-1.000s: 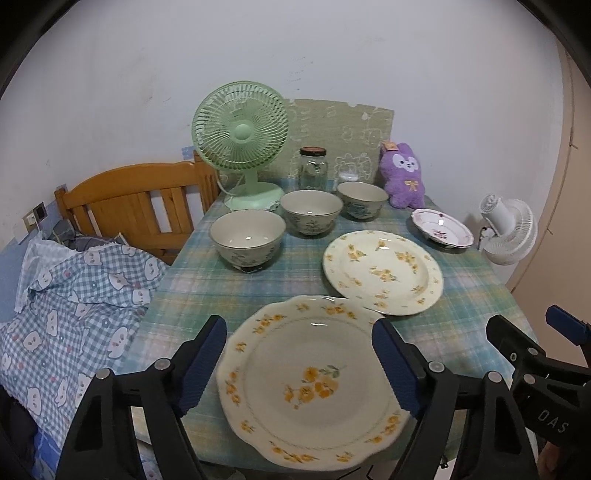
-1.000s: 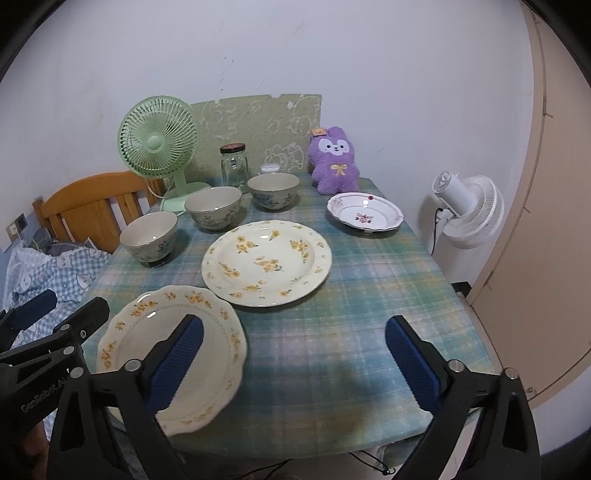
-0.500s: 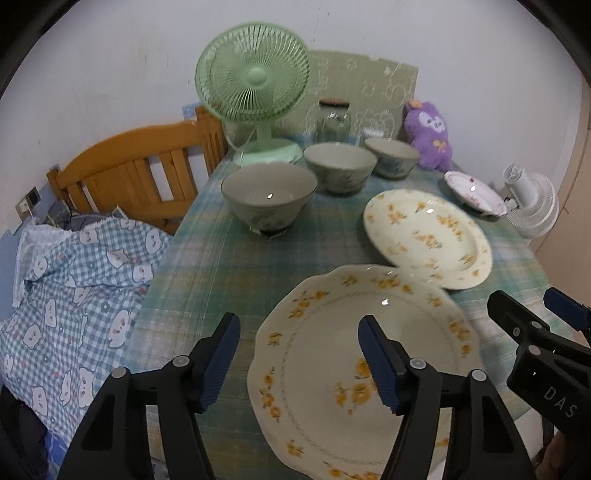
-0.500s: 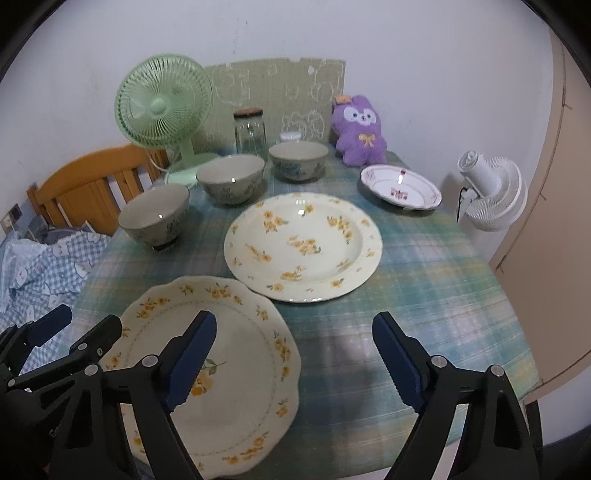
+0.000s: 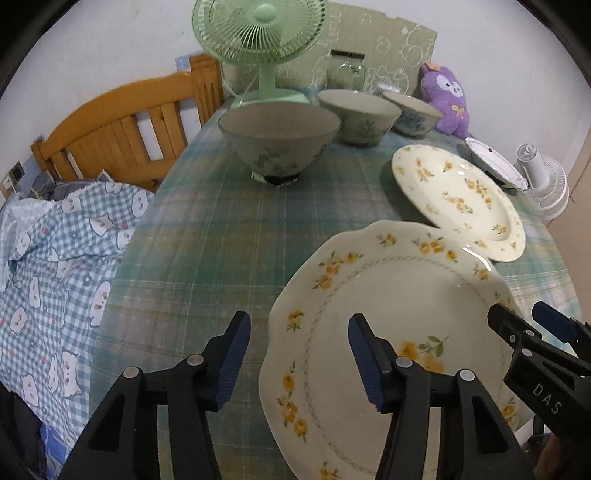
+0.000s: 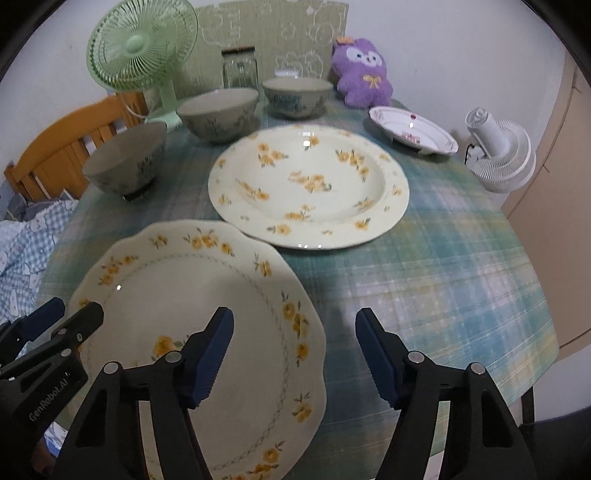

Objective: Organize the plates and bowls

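Observation:
A scalloped cream plate (image 5: pixel 391 332) (image 6: pixel 184 306) with yellow flowers lies at the table's near edge. My left gripper (image 5: pixel 299 354) is open, straddling the plate's left rim low over the table. My right gripper (image 6: pixel 293 354) is open, straddling the plate's right rim. A round yellow-flowered plate (image 5: pixel 458 199) (image 6: pixel 310 184) lies behind it. Three grey-green bowls (image 5: pixel 279 138) (image 5: pixel 358 114) (image 5: pixel 412 110) stand in a row at the back; they also show in the right wrist view (image 6: pixel 123 162) (image 6: pixel 218 114) (image 6: pixel 297 96). A small white plate (image 6: pixel 412 127) (image 5: pixel 495 166) with a pink pattern sits at the far right.
A green table fan (image 5: pixel 258 33), a glass jar (image 5: pixel 347 70) and a purple plush toy (image 6: pixel 360 74) stand at the back of the plaid tablecloth (image 6: pixel 443 258). A wooden bed frame (image 5: pixel 122 125) with checked bedding (image 5: pixel 55 258) is to the left. A white fan (image 6: pixel 498 151) stands to the right.
Both grippers have moved forward and down toward the scalloped plate, and their jaws now straddle its left and right rims. The dishes have not moved.

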{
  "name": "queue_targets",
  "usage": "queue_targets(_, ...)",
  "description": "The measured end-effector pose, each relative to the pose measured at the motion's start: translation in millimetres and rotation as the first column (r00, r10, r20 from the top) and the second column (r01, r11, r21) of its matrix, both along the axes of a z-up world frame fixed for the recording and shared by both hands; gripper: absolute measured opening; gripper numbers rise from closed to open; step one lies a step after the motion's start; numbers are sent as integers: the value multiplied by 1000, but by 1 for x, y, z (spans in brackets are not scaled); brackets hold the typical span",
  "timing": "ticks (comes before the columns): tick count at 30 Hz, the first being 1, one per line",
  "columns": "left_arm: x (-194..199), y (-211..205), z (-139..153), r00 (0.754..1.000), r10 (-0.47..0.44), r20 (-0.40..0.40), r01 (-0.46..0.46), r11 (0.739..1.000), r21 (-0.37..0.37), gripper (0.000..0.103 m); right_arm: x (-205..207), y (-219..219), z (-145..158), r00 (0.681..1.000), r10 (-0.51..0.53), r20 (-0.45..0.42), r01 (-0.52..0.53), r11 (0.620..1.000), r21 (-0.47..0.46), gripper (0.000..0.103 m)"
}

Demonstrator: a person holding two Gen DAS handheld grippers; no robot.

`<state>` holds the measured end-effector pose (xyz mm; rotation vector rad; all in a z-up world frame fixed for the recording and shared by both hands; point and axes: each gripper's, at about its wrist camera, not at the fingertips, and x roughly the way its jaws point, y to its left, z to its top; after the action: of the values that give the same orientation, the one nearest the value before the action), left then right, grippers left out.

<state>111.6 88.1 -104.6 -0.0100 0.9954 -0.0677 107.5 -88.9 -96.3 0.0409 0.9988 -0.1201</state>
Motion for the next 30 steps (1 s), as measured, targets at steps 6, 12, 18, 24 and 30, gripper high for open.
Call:
queue_targets(6, 9, 2, -11, 998, -23, -58, 22, 1000, -18, 40, 6, 0, -13, 998, -9, -55, 10, 1000, 7, 58)
queue_targets(12, 12, 4, -12, 995, -61, -77, 59, 998, -25, 37, 11, 2, -22, 995, -17, -98, 19, 1000, 17, 47)
queue_targets(18, 13, 0, -13, 992, -99, -81, 98, 995, -13, 37, 11, 3, -21, 994, -38, -102, 40, 999, 13, 47)
queue_targets(24, 11, -1, -11, 988, -119, -97, 117, 993, -21, 37, 12, 3, -19, 990, -75, -119, 77, 997, 17, 47)
queue_targets(30, 3, -10, -4, 987, -137, -89, 135, 991, -19, 37, 3, -5, -17, 987, -97, -128, 103, 994, 37, 47)
